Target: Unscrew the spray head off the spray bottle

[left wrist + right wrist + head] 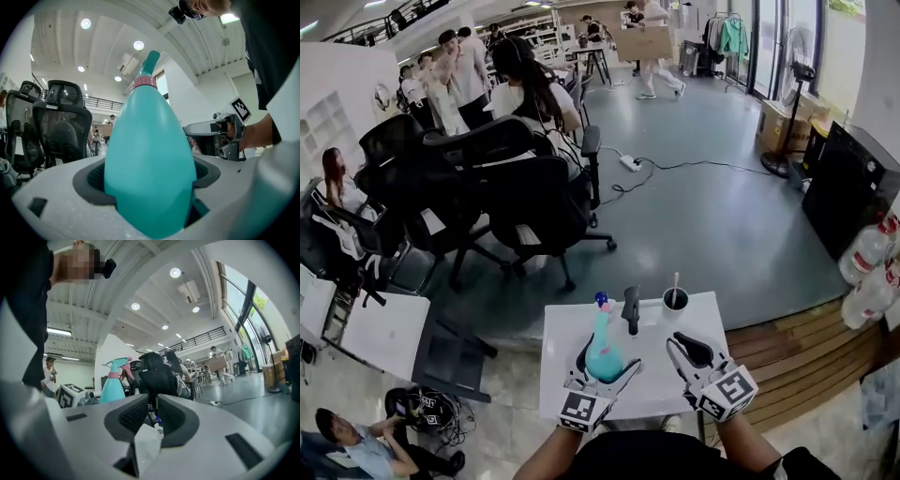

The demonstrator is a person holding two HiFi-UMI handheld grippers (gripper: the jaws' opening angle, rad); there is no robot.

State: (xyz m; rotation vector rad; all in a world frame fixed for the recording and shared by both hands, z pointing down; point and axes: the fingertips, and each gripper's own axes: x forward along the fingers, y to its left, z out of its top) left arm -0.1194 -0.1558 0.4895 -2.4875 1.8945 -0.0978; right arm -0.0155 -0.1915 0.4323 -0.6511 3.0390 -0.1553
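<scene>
Left gripper (604, 362) clamped, right gripper (692, 349) slightly ajar

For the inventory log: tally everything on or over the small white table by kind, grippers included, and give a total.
teal spray bottle: 1
cup with a straw: 1
dark upright object: 1
grippers, the left gripper and the right gripper: 2
Total: 5

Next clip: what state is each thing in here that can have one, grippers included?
spray bottle: upright, gripped round its body.
spray head: on the bottle, not yet unscrewed.
left gripper: shut on the spray bottle.
right gripper: jaws slightly apart, nothing between them.
cup: upright on the table, with a stick standing in it.
</scene>
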